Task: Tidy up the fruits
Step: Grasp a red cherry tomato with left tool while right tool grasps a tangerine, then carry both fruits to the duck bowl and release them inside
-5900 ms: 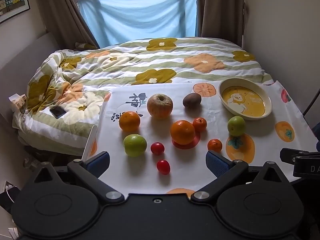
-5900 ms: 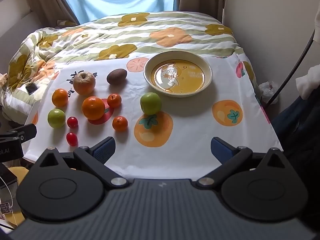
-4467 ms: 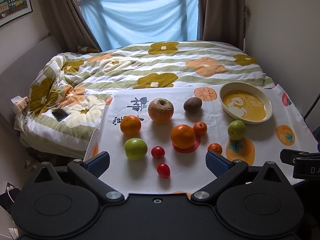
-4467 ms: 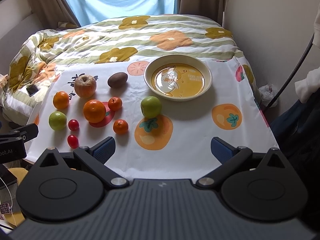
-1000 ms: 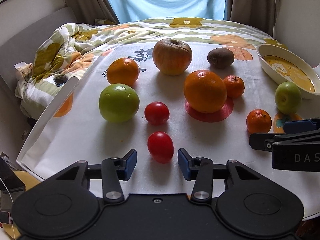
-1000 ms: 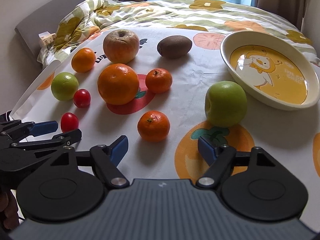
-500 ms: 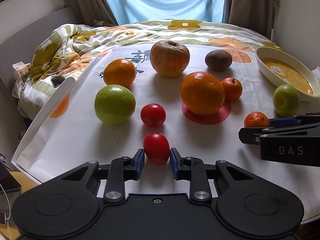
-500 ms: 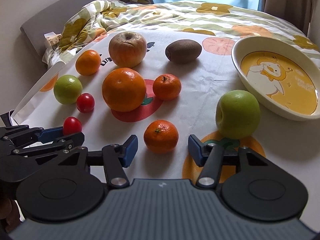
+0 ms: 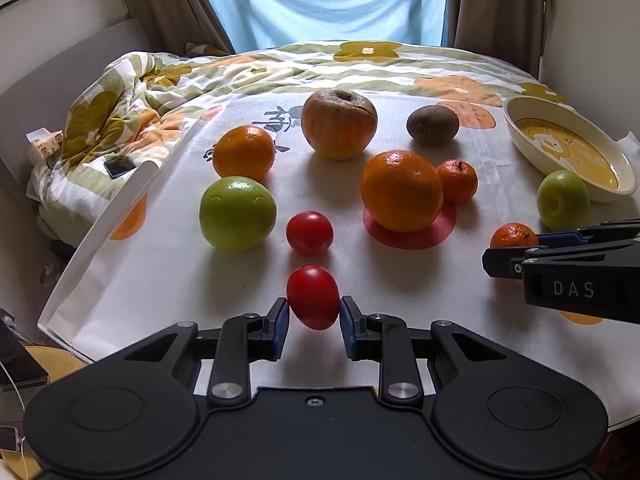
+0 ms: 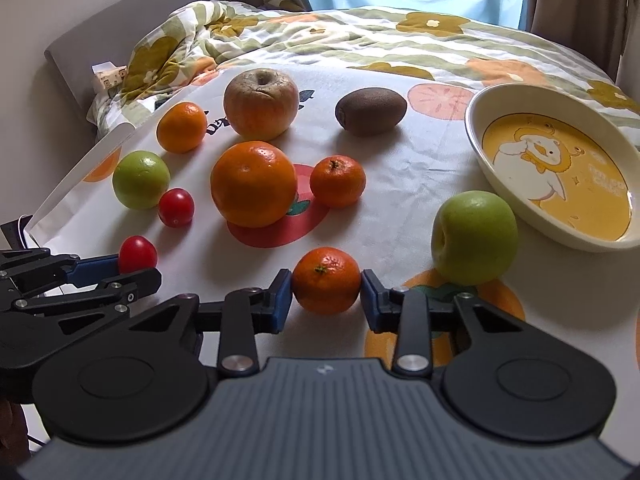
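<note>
I have my left gripper (image 9: 313,314) pinched on the nearest cherry tomato (image 9: 313,297), pads touching both its flanks, because it lay closest to the cloth's front edge and is small enough to take side-on. My right gripper (image 10: 326,294) is closed against the small mandarin (image 10: 326,280) in front of the green apple (image 10: 475,237), pads meeting its widest part so it should not roll out. Both fruits look to be at cloth level, not clearly lifted. The empty duck-print bowl (image 10: 486,160) sits at the far right, apparently the place for them, while the big orange (image 10: 253,183), kiwi (image 10: 371,111) and the rest wait, scattered on the cloth
</note>
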`<action>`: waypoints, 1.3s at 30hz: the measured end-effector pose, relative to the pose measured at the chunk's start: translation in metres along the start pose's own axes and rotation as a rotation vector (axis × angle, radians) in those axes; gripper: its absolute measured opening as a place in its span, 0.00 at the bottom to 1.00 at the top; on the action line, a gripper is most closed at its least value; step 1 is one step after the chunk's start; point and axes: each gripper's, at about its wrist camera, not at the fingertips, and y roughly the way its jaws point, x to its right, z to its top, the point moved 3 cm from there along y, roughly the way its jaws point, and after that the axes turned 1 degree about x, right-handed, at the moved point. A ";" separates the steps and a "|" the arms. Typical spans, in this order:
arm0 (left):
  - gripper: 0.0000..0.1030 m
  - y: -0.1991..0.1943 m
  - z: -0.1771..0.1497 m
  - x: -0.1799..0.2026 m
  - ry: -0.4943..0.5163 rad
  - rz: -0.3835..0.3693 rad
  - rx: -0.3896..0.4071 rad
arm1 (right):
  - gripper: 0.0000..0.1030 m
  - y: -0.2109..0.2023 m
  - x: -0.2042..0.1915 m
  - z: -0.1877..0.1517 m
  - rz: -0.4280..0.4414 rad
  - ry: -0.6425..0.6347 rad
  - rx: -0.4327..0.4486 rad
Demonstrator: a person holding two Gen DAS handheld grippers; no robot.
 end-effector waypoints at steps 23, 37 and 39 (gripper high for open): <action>0.30 -0.100 0.102 0.081 0.169 -0.160 0.187 | 0.50 -0.140 0.098 0.043 -0.117 0.125 0.145; 0.30 -0.035 0.175 0.169 0.408 -0.343 0.207 | 0.50 -0.137 0.180 0.079 -0.264 0.320 0.185; 0.30 -0.018 0.183 0.181 0.446 -0.367 0.191 | 0.50 -0.128 0.190 0.083 -0.284 0.345 0.180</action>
